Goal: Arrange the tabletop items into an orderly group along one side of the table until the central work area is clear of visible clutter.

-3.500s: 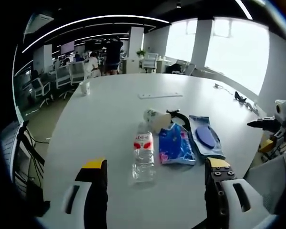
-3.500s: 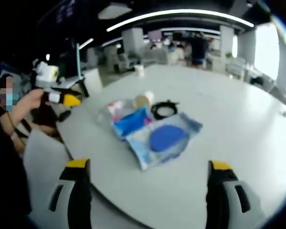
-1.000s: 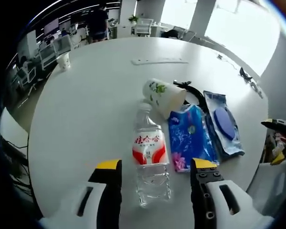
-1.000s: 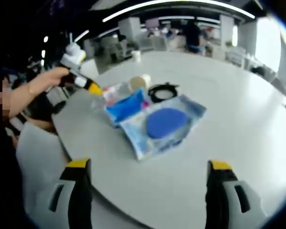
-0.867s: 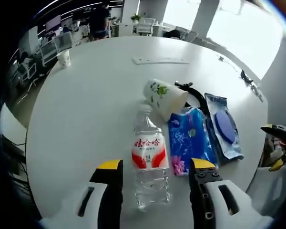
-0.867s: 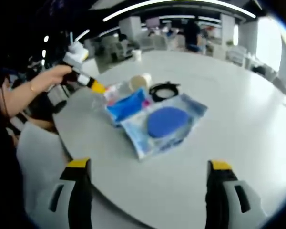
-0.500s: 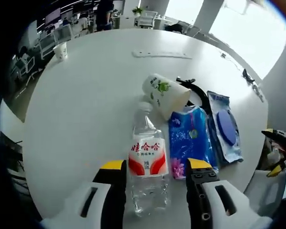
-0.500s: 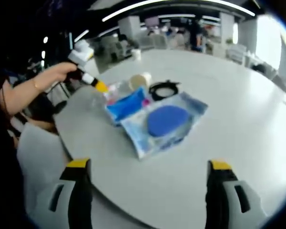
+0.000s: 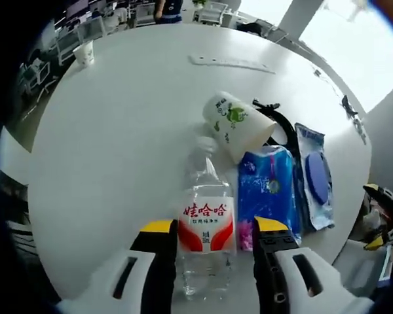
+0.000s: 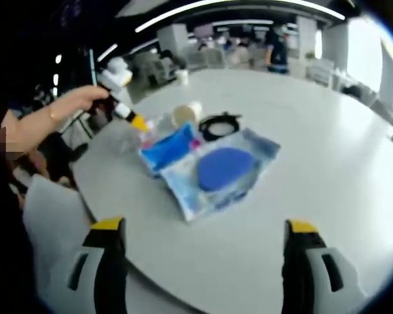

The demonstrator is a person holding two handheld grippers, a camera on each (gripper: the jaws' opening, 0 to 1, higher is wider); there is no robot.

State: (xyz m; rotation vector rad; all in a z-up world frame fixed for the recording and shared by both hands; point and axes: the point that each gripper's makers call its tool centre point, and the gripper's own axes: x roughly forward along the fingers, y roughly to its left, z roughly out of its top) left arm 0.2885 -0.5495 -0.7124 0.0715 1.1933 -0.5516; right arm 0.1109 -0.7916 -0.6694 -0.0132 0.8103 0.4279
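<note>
Items lie clustered near our table (image 9: 118, 131) edge: water bottle (image 9: 205, 229), tipped paper cup (image 9: 239, 127), blue tissue pack (image 9: 270, 190), wipes pack (image 10: 219, 171) (tidying looks barely begun). Our left gripper (image 9: 213, 234) straddles the bottle, jaws narrowed beside it, contact unclear. Our right gripper (image 10: 202, 237) hangs wide, holding nothing.

Right gripper (image 10: 200, 235) jaws wide apart before wipes pack (image 10: 216, 171) on table (image 10: 327, 150).
</note>
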